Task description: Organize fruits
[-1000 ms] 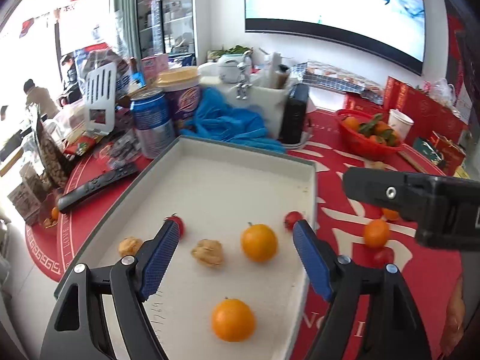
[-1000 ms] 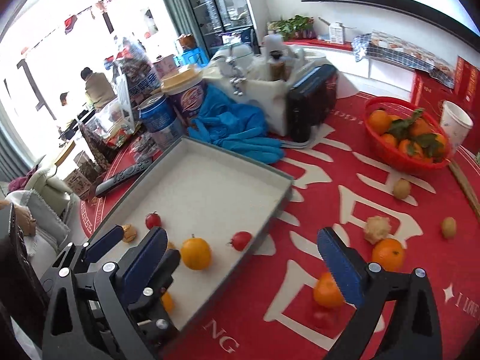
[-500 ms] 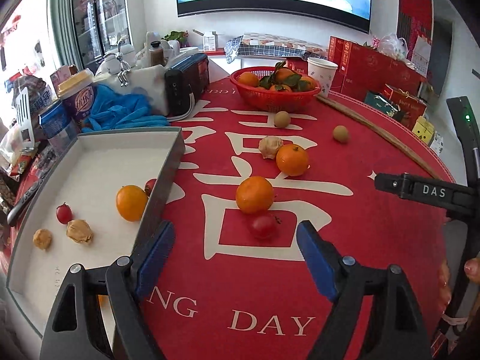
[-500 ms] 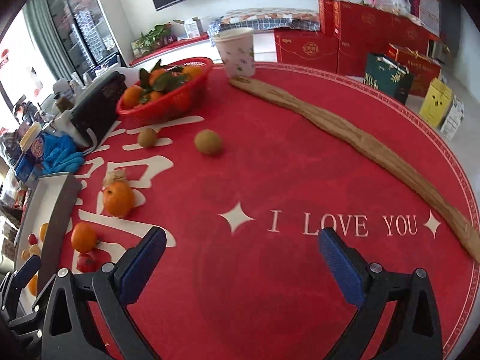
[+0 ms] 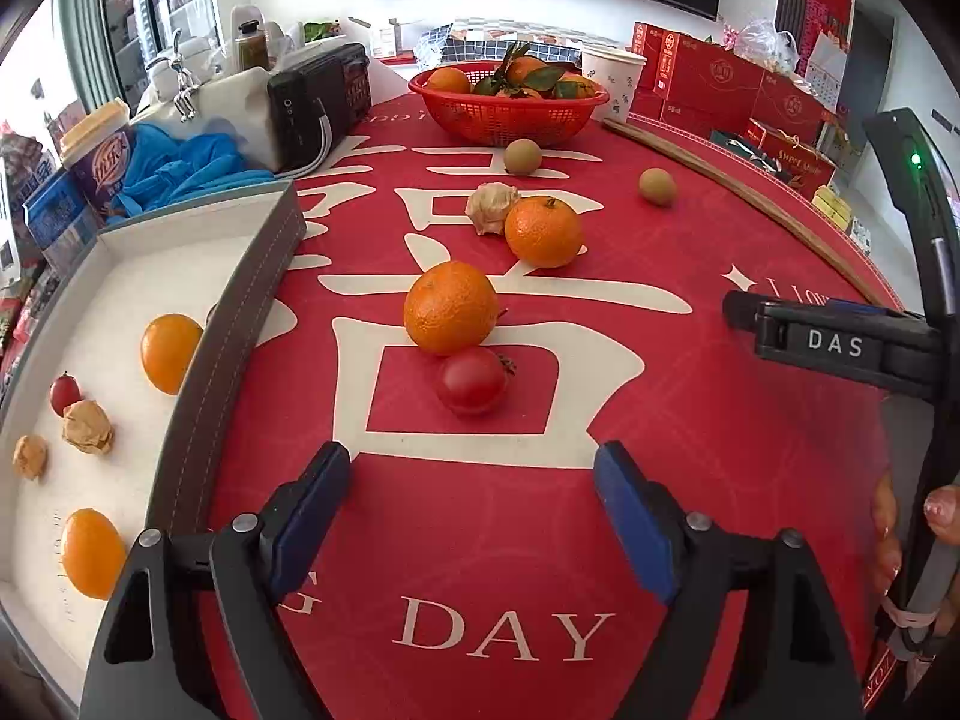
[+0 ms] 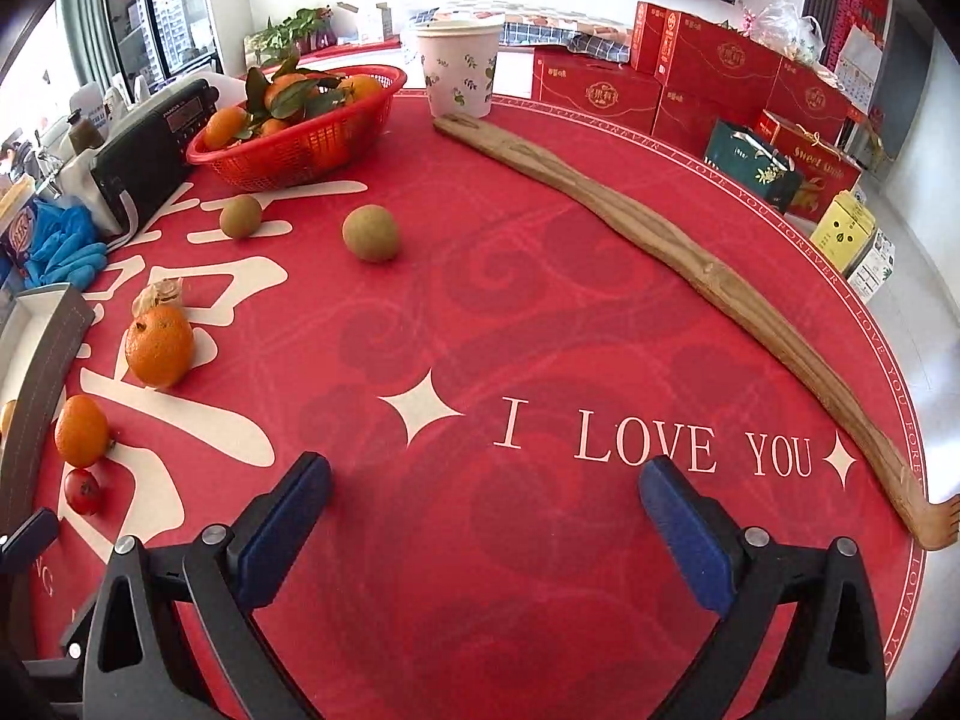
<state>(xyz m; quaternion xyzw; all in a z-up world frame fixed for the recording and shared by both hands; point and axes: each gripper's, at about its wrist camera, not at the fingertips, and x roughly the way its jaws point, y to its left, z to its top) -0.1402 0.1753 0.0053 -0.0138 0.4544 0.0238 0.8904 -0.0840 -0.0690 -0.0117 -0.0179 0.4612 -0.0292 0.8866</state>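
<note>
My left gripper point(image 5: 474, 486) is open and empty above the red tablecloth, a short way in front of a cherry tomato point(image 5: 472, 380) and an orange point(image 5: 450, 307). A second orange point(image 5: 543, 231), a walnut point(image 5: 491, 207) and two brown round fruits point(image 5: 522, 156) point(image 5: 657, 185) lie farther back. The grey tray point(image 5: 240, 312) at the left holds two oranges point(image 5: 170, 352), a tomato and two walnuts. My right gripper point(image 6: 483, 501) is open and empty over bare cloth; the same loose fruits lie to its left, such as an orange point(image 6: 159, 346) and a brown fruit point(image 6: 370, 233).
A red basket of tangerines point(image 5: 509, 102) stands at the back, with a paper cup point(image 6: 459, 69) and a black radio point(image 5: 318, 99) near it. A long wooden stick point(image 6: 690, 258) lies along the right edge. Red gift boxes point(image 6: 720, 72) stand beyond the table.
Both grippers swung right, away from the tray, and now face the loose fruit on the cloth. The left has moved closer to the tomato and orange. Both stayed open.
</note>
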